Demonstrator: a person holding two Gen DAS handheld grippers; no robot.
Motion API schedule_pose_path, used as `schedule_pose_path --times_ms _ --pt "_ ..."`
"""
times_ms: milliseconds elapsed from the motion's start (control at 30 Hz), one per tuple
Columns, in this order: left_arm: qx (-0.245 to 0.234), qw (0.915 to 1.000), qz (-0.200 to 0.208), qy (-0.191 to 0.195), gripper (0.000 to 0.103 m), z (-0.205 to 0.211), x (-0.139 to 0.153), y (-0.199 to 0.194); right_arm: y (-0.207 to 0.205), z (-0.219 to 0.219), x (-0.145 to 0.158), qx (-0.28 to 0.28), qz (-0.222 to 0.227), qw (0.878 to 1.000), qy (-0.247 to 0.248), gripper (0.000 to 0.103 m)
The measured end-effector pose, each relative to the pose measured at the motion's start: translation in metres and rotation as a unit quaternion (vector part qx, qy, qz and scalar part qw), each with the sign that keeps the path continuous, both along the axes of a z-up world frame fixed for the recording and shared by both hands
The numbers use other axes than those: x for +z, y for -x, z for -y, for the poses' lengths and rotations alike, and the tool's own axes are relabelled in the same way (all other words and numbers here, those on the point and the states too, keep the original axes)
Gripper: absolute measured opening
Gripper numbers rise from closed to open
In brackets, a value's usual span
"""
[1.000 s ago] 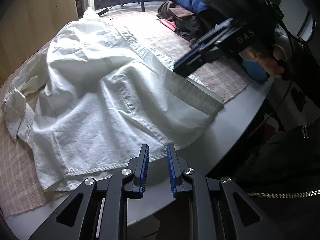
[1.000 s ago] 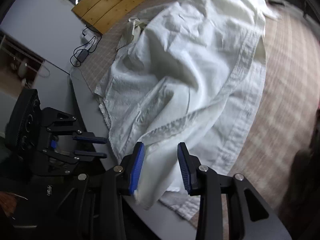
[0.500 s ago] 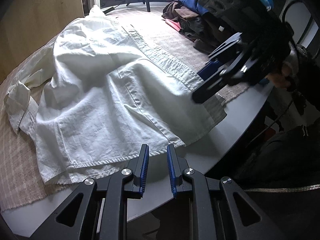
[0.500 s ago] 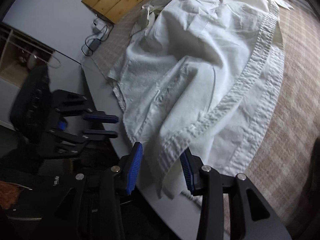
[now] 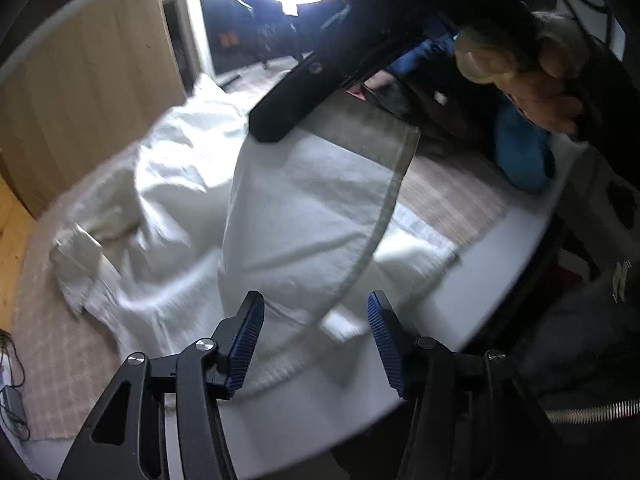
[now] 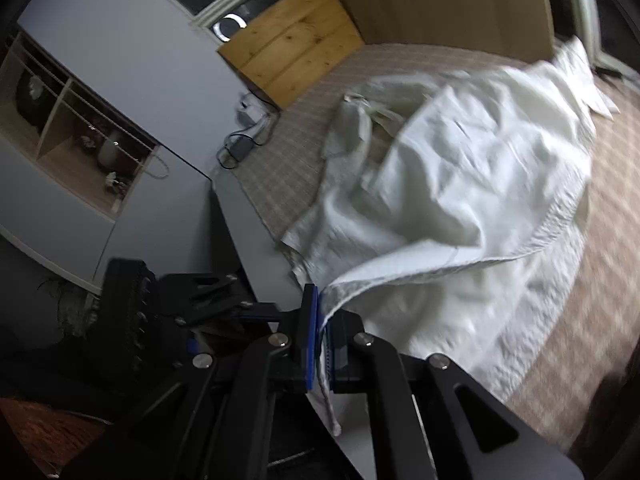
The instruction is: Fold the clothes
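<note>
A white shirt [image 5: 300,208] lies crumpled on the checked cloth, and the right wrist view also shows the shirt [image 6: 460,184]. My right gripper [image 6: 321,332] is shut on its front placket edge near the hem and holds that corner up off the table. In the left wrist view the right gripper [image 5: 276,120] hangs above, with a shirt panel draped down from it. My left gripper [image 5: 316,320] is open wide at the table's near edge. The lifted panel's stitched edge runs down between its jaws, not pinched. The left gripper [image 6: 248,312] sits just left of the right one.
A checked tablecloth [image 6: 280,168] covers the round grey table [image 5: 480,272]. Dark and blue clothes [image 5: 520,152] are piled at the far right. A person's hand [image 5: 540,80] holds the right gripper. Cables and a charger [image 6: 240,144] lie at the table's left edge.
The right gripper has shut on the shirt's edge and raised it. The left gripper has opened from nearly shut to wide and moved in under the lifted panel.
</note>
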State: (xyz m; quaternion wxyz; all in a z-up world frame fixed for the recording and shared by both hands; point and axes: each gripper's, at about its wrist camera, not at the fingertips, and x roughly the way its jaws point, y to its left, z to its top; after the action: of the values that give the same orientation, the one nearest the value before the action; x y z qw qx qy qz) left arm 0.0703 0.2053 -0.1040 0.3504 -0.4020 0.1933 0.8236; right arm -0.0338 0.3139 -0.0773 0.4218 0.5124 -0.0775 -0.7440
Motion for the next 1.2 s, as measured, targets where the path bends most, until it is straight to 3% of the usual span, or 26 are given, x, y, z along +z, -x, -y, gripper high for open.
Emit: schedule_pose_path --times_ms 67,100,133,167,267,533,667,767,833,967,1067,1200 --pt "0.021 0.9997 0.002 -0.013 0.051 -0.001 0.003 0.019 0.005 0.007 0.009 0.006 -0.004 1.0 0.009 0.004" --pt "0.031 0.9993 0.008 -0.019 0.042 0.001 0.005 0.029 0.006 0.011 0.015 0.01 -0.011 1.0 0.011 0.004" --pt "0.039 0.9987 0.016 -0.029 0.016 0.006 0.009 0.039 0.006 0.015 0.02 0.012 -0.017 1.0 0.009 0.004" --pt "0.047 0.9978 0.024 -0.04 0.003 0.012 0.013 0.048 0.007 0.017 0.026 0.012 -0.024 1.0 0.009 0.004" --pt "0.06 0.9956 0.026 -0.068 0.004 0.033 0.038 0.069 0.011 0.016 0.045 0.004 -0.046 0.999 0.015 0.004" --pt "0.024 0.9967 -0.021 -0.074 0.004 0.047 0.12 0.079 0.023 0.007 0.089 -0.028 -0.09 0.995 0.026 0.004" --pt "0.016 0.9977 -0.023 -0.061 0.004 0.049 0.129 0.079 0.029 0.0 0.104 -0.041 -0.101 0.994 0.029 0.004" --pt "0.021 0.9982 0.003 -0.056 0.01 0.057 0.115 0.079 0.029 -0.007 0.097 -0.045 -0.096 0.994 0.017 0.004" --pt "0.038 0.9978 0.021 -0.05 0.026 0.073 0.098 0.076 0.025 -0.019 0.082 -0.051 -0.082 0.995 0.007 0.004" --pt "0.075 0.9957 0.049 -0.024 0.031 0.105 0.056 0.067 0.016 -0.047 0.044 -0.073 -0.039 0.996 -0.013 0.004" --pt "0.114 0.9893 0.09 0.0 0.033 0.128 0.009 0.057 0.013 -0.07 0.017 -0.1 -0.005 0.995 -0.019 0.004" --pt "0.137 0.9808 0.138 0.016 0.033 0.139 -0.042 0.044 0.007 -0.087 0.003 -0.117 0.017 0.993 -0.018 0.004"
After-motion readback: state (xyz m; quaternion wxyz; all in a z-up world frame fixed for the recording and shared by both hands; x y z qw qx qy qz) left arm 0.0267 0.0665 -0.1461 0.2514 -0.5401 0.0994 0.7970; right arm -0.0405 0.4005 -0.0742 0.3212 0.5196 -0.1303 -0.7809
